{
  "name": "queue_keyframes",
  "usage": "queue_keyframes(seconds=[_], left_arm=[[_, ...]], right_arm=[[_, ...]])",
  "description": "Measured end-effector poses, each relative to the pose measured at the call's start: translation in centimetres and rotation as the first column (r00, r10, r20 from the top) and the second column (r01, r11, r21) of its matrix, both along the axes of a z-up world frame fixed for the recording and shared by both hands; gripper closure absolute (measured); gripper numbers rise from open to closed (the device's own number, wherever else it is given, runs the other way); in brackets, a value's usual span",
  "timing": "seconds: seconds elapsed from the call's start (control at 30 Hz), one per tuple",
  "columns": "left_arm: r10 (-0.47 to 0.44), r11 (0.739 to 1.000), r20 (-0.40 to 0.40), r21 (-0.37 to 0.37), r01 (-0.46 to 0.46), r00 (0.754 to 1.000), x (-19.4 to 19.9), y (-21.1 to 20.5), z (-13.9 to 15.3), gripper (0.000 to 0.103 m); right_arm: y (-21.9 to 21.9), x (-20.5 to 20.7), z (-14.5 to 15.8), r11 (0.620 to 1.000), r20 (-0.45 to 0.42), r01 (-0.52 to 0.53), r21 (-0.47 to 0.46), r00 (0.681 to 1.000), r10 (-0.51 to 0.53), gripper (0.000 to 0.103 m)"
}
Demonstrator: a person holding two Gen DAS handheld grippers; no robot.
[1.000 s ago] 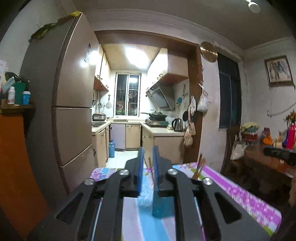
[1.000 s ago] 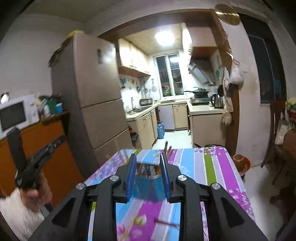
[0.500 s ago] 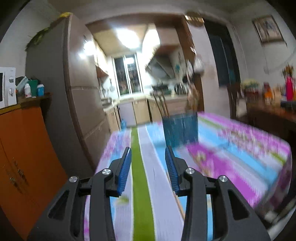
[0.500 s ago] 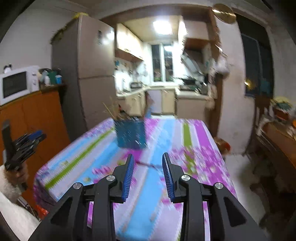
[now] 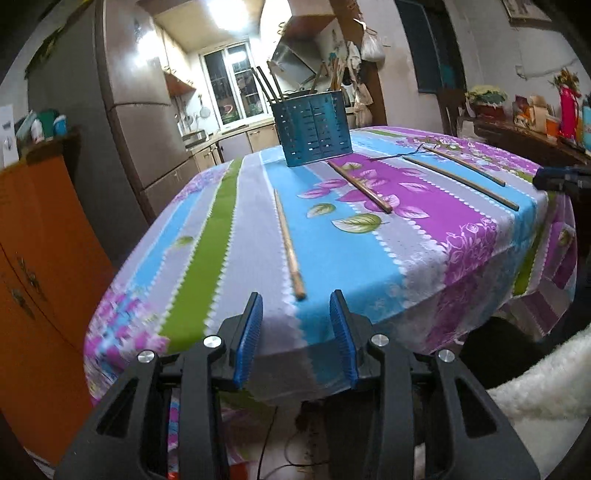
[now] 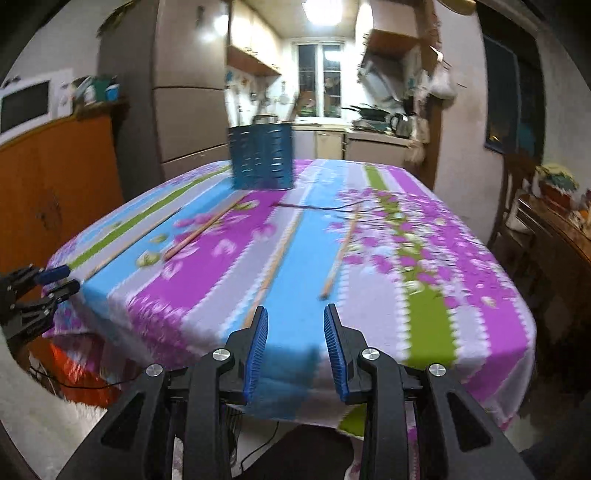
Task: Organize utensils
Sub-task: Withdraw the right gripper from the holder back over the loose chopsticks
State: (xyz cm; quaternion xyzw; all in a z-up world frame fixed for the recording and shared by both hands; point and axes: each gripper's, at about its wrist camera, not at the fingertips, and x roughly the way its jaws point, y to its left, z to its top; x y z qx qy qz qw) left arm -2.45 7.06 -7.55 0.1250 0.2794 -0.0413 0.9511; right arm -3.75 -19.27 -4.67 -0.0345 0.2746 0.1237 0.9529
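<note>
Barely started: four loose chopsticks left on table.
Blue perforated metal utensil holder [image 5: 313, 129] holds some sticks; wooden chopsticks [image 5: 289, 243] lie on striped floral tablecloth [image 5: 221, 229]. Left gripper [image 5: 295, 330] and right gripper [image 6: 293, 341] wide open, empty, at near edge.

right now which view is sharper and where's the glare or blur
Left wrist view is sharper: the chopsticks and blue holder are crisp, with the ceiling light blown out. Right wrist view is motion-blurred across the cloth and holder, its own ceiling light glaring. Both bend straight lines at the edges, and both tongs stay in focus.
</note>
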Motion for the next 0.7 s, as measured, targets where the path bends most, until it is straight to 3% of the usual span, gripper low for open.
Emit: queue_keyframes(seconds=[0.1, 0.2, 0.47, 0.7], left_arm=[[0.063, 0.998, 0.03, -0.032, -0.062, 0.998, 0.3, 0.2, 0.0, 0.067], [0.092, 0.995, 0.041, -0.049, -0.09, 0.995, 0.7, 0.3, -0.1, 0.067], [0.095, 0.995, 0.073, -0.048, -0.092, 0.993, 1.4, -0.9, 0.1, 0.067], [0.03, 0.999, 0.142, -0.039, -0.024, 0.989, 2.0, -3.2, 3.2, 0.067]], right_arm=[[1.6, -0.5, 0.0, 0.998, 0.065, -0.02, -0.058, 0.998, 0.024, 0.07], [2.3, -0.4, -0.3, 0.998, 0.064, -0.039, -0.041, 0.997, 0.042, 0.07], [3.2, 0.6, -0.6, 0.999, 0.035, -0.01, -0.052, 0.999, 0.012, 0.07], [3.1, 1.6, -1.1, 0.997, 0.001, 0.007, -0.072, 1.0, -0.007, 0.07]])
